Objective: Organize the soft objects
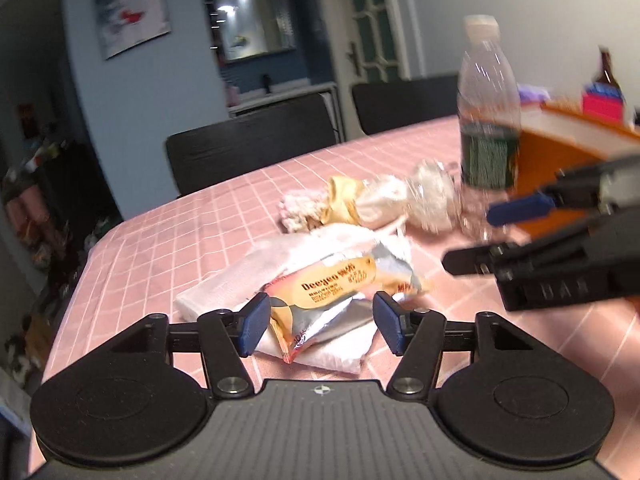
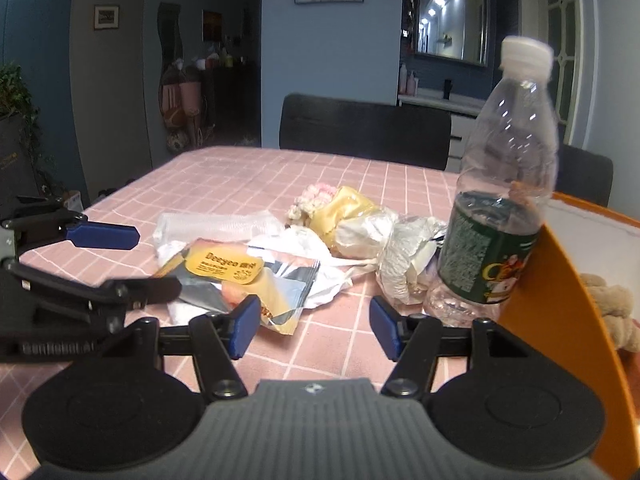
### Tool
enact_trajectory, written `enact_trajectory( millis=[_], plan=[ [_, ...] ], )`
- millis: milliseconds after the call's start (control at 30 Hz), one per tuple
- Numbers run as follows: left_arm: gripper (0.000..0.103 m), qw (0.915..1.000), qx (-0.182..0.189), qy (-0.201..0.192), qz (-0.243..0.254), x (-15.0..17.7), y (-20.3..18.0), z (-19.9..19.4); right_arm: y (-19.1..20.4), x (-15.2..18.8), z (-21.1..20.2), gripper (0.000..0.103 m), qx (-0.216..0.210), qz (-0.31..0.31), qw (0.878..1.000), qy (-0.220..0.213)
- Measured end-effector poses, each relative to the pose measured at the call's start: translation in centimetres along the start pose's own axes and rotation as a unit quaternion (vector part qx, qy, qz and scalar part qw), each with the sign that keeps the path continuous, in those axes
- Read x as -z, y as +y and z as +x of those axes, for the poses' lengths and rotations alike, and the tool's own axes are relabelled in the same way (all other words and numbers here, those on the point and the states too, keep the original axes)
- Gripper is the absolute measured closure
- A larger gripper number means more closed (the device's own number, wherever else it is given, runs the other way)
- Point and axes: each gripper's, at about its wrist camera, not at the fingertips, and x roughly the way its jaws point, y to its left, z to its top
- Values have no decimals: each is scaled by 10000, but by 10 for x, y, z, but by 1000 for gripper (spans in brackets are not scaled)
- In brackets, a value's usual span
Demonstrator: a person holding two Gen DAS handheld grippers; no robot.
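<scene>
A yellow and silver snack packet [image 1: 340,292] lies on a white tissue pack [image 1: 224,288] on the pink checked tablecloth. My left gripper [image 1: 320,326] is open, its blue pads on either side of the packet's near end. A small wrapped bouquet [image 1: 368,204] lies behind it. In the right wrist view the packet [image 2: 240,276] and bouquet [image 2: 352,224] lie ahead of my open, empty right gripper [image 2: 314,330]. An orange box [image 2: 568,288] at the right holds a plush toy [image 2: 612,304].
A clear plastic bottle [image 2: 504,200] with a green label stands next to the orange box [image 1: 560,152]. Each gripper shows in the other's view: the right one [image 1: 560,248] and the left one [image 2: 80,264]. Dark chairs [image 2: 364,128] stand behind the table.
</scene>
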Motion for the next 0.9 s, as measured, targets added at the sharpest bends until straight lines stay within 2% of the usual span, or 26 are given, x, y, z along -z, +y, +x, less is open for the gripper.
enact_trajectory(
  millis=[33, 167, 300, 467, 500, 533, 567, 633, 700, 767, 833, 900],
  plan=[
    [29, 9999, -2, 22, 115, 1, -1, 5, 0, 0, 6, 51, 0, 4, 10000, 57],
    [29, 9993, -24, 139, 352, 3, 0, 23, -2, -2, 27, 52, -132, 117, 9993, 333],
    [30, 9991, -3, 305, 284, 7, 3, 34, -7, 0, 44, 54, -411, 460, 9966, 538],
    [30, 9991, 8, 324, 285, 13, 0, 35, -7, 6, 60, 83, -638, 675, 9925, 792],
    [34, 9990, -11, 336, 281, 14, 0, 36, -7, 7, 63, 85, -701, 730, 9914, 833],
    [35, 9991, -28, 336, 257, 15, 0, 36, -6, 9, 66, 93, -753, 766, 9904, 868],
    [42, 9992, -16, 334, 222, 15, 0, 35, -5, 10, 67, 99, -723, 760, 9908, 860],
    [48, 9995, -34, 286, 162, 16, 1, 34, -1, 11, 66, 101, -671, 660, 9925, 784],
    [69, 9994, -100, 270, 172, 14, 2, 31, 0, 9, 62, 103, -652, 628, 9934, 703],
    [85, 9996, -101, 220, 140, 12, 3, 27, 1, 5, 53, 103, -618, 547, 9950, 560],
    [89, 9998, -140, 119, 65, 9, 5, 21, 3, 0, 42, 103, -634, 480, 9960, 417],
    [96, 9999, -165, 2, -3, 4, 6, 13, 6, -4, 31, 103, -623, 406, 9968, 281]
  ],
)
